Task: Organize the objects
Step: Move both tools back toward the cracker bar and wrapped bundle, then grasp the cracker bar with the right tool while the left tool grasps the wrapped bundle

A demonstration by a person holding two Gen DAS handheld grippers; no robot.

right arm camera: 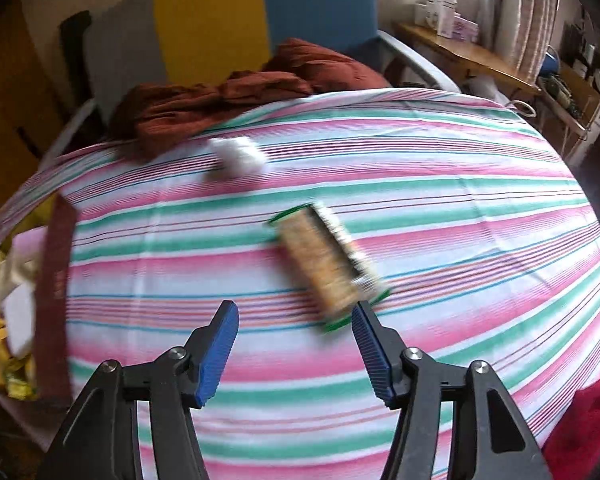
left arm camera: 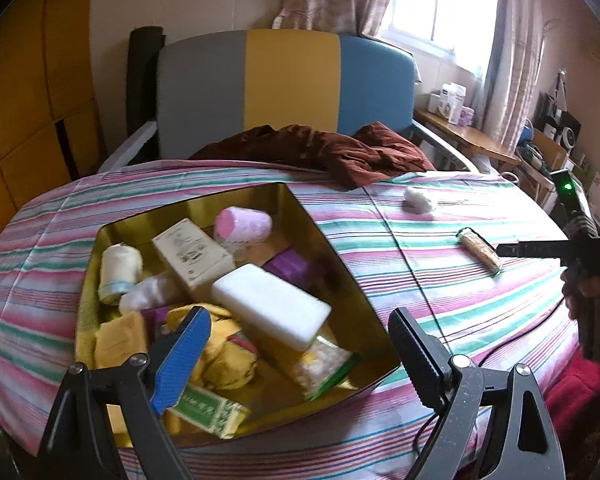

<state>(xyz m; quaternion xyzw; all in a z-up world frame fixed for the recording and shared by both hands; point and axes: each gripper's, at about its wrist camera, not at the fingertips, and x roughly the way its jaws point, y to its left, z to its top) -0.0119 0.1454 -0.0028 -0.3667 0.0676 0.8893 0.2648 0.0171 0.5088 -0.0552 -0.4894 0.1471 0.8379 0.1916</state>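
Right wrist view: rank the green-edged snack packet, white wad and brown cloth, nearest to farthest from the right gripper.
1. Green-edged snack packet: on the striped sheet, just ahead of the open right gripper, toward its right finger.
2. White wad: farther up the sheet, slightly left of centre.
3. Brown cloth: crumpled at the sheet's far edge, before the headboard.

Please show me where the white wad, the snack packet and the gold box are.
white wad [right arm camera: 238, 156]: right wrist view, its middle.
snack packet [right arm camera: 328, 266]: right wrist view, its tan face.
gold box [left arm camera: 332, 252]: left wrist view, right inner wall.
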